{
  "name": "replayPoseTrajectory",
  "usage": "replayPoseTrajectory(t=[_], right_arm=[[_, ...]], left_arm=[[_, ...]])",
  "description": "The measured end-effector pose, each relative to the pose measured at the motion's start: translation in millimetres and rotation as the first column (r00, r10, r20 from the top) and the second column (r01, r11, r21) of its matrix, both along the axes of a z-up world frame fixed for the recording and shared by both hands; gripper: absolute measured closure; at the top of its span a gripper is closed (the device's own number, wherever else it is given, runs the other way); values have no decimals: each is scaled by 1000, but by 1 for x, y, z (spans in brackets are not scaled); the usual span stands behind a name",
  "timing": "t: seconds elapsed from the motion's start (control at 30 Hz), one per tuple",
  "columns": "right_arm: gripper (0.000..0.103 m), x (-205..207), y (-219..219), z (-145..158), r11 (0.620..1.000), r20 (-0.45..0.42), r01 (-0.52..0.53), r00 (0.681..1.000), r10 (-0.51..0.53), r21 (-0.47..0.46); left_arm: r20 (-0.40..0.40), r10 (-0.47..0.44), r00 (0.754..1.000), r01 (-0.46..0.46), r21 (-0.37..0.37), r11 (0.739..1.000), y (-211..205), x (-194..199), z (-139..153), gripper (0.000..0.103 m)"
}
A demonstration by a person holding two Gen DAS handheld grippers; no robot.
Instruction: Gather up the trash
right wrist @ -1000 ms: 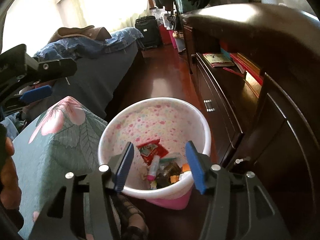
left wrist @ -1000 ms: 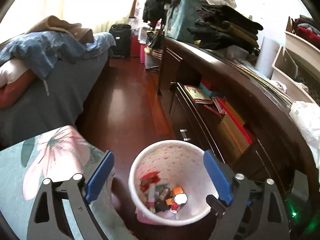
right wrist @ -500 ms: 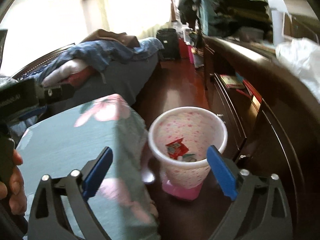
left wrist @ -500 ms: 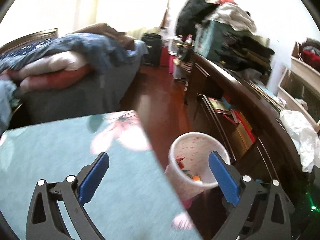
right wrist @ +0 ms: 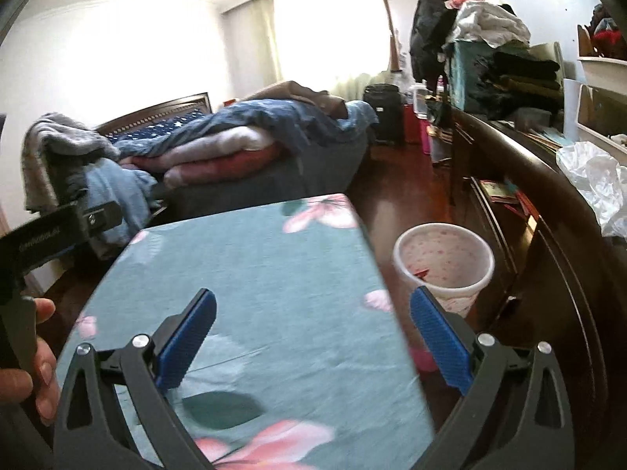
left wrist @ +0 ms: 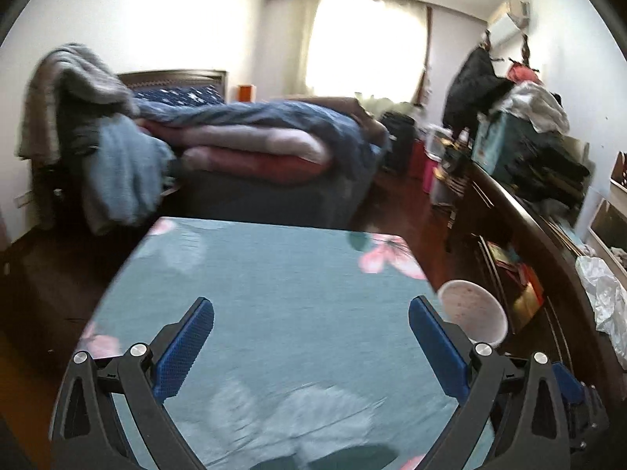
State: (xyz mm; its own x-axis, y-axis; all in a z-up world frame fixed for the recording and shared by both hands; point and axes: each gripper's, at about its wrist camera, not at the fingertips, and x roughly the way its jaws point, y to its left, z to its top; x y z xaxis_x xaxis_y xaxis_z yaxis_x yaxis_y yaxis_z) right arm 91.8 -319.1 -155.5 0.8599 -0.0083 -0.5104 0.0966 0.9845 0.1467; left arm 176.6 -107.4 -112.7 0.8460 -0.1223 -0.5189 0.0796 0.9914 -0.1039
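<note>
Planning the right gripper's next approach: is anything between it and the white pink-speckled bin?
Nothing visible: the right gripper, jaws open, has an open line to the white pink-speckled bin beside the teal floral cloth-covered table.

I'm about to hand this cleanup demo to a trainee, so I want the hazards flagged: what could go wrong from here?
1. Both views are motion-blurred, so the next reach may be misjudged.
2. The trash bin stands on the floor close beside the cloth-covered table; a low swing of the right gripper could tip it.
3. The white plastic bag lies loose on the dark cabinet top; it could snag on open jaws of either gripper, including the left gripper.
</note>
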Motion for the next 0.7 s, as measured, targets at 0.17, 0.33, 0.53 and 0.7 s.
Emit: replayPoseTrajectory(t=[0.17, 0.33, 0.53, 0.7], right_arm=[[4, -22, 34, 17, 998, 5, -64, 998, 65, -22], [4, -43, 61, 35, 992, 41, -103, 994, 106, -74], [4, -67, 81, 61, 988, 118, -105, 986, 118, -111], [4, -78, 96, 71, 982, 149, -112, 980, 135, -152]], left_arm=[[36, 58, 998, -58, -19, 998, 40, -40, 14, 4], [74, 116, 990, -112, -59, 992, 78, -72, 25, 4], [120, 173, 978, -164, -85, 983, 105, -100, 41, 4], [151, 193, 970, -176, -117, 977, 122, -118, 47, 4]])
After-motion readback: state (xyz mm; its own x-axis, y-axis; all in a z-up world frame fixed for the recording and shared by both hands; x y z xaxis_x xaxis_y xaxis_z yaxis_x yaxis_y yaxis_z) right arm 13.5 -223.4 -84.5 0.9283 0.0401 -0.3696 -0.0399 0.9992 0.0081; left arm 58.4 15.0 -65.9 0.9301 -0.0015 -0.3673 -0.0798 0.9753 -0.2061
